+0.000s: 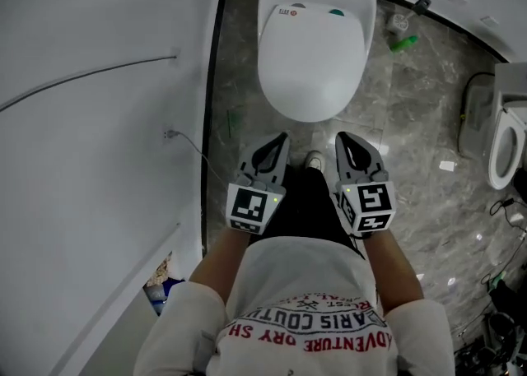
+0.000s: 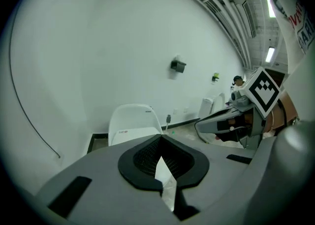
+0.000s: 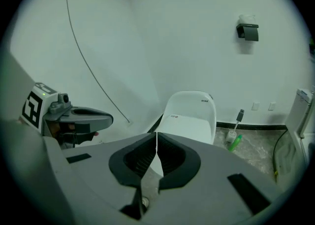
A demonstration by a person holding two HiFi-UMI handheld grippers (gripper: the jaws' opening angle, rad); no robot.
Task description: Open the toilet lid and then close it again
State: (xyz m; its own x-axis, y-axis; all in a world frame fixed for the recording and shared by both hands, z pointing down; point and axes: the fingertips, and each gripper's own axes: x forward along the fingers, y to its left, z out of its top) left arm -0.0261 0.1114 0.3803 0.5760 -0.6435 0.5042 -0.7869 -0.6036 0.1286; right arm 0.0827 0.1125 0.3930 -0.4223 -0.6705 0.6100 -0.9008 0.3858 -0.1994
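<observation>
**Two shut tools before the toilet lid (image 1: 311, 53)**

Just short of the lid's front edge, the left tool (image 1: 276, 146) and right tool (image 1: 347, 144) point at it side by side, jaws pressed together, empty. The white lid lies closed. Past its far right, a green bottle (image 1: 403, 42) lies on the floor (image 1: 412, 119).

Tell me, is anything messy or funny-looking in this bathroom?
Yes, a little. A green bottle lies tipped over on the floor beside the toilet brush. A thin cable also hangs loose across the white wall. The toilet lid is shut and looks fine.
</observation>
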